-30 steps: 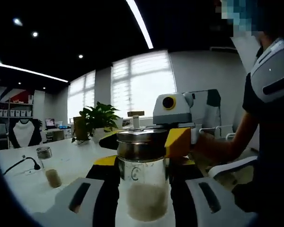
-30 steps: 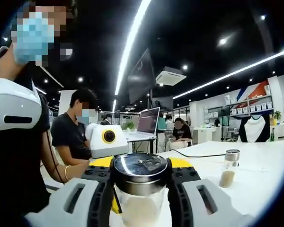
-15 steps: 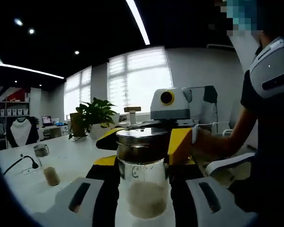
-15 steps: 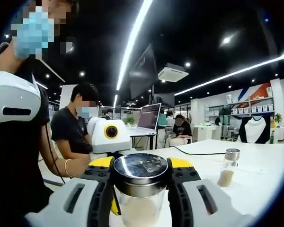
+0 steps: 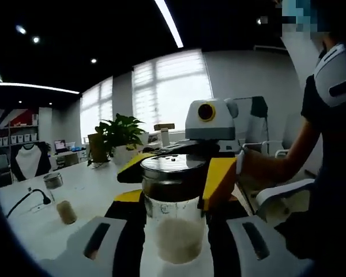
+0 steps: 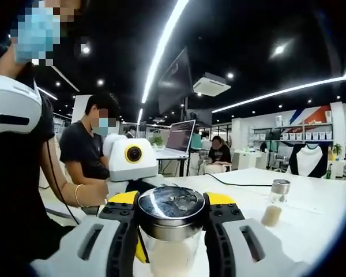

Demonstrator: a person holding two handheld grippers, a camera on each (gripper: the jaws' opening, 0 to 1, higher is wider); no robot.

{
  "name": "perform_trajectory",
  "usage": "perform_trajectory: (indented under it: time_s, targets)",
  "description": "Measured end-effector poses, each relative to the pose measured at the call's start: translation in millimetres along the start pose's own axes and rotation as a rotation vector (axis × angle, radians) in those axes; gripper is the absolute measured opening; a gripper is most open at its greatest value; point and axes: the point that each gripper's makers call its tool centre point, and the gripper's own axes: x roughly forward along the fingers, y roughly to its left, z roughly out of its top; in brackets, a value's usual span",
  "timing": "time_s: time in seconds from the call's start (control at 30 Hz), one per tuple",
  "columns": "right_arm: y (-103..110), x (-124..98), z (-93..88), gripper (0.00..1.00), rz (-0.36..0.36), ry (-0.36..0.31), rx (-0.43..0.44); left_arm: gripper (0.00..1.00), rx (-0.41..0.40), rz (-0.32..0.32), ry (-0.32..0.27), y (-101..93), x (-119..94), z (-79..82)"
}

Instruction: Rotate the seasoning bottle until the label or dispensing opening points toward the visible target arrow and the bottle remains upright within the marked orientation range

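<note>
Since the earlier frames, the seasoning bottle [image 5: 174, 213] is seen to have stayed between both tools; only the background has shifted slightly with the cameras. In the left gripper view, the bottle is held upright at the 6 o'clock position, clamped at its glass sides by the left tool [image 5: 174, 231]. Its metal lid [image 5: 173, 164] is gripped from the far side by the yellow-padded right tool [image 5: 179, 173]. In the right gripper view, the same bottle [image 6: 170, 248] is seen clenched by the right tool [image 6: 170, 242], with the left tool [image 6: 172, 199] behind it at 12 o'clock. Pale granules are seen in the lower part of the bottle. A second small bottle [image 6: 275, 202] stands on the white desk [image 6: 317, 213] at 3 o'clock, well apart. A potted plant [image 5: 118, 138] stands at 10 o'clock in the left gripper view.
</note>
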Motion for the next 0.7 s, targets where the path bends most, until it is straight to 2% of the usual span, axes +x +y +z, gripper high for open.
perform_trajectory:
  time_s: [0.13,0.27,0.4,0.5,0.7]
  targets:
    - [1.8,-0.1,-1.9,0.42,0.021,0.013,0.041,0.42,0.000,-0.021,0.007,-2.9,-2.5,-0.8]
    - [6.3,0.7,-3.0,0.42,0.035,0.009,0.034,0.42,0.019,-0.028,0.016,-6.8,-6.8,-0.9]
    - [4.0,2.7,-6.5,0.41,0.028,0.041,0.060,0.42,0.000,-0.029,0.019,-5.1,-8.5,-4.8]
    - [3.8,7.1,-6.8,0.41,0.002,0.051,0.058,0.43,-0.021,-0.022,0.013,-3.1,-9.5,-5.5]
    - [-11.7,13.1,-11.7,0.41,-0.109,0.077,0.044,0.43,-0.013,0.031,0.032,8.4,-9.6,-8.6]
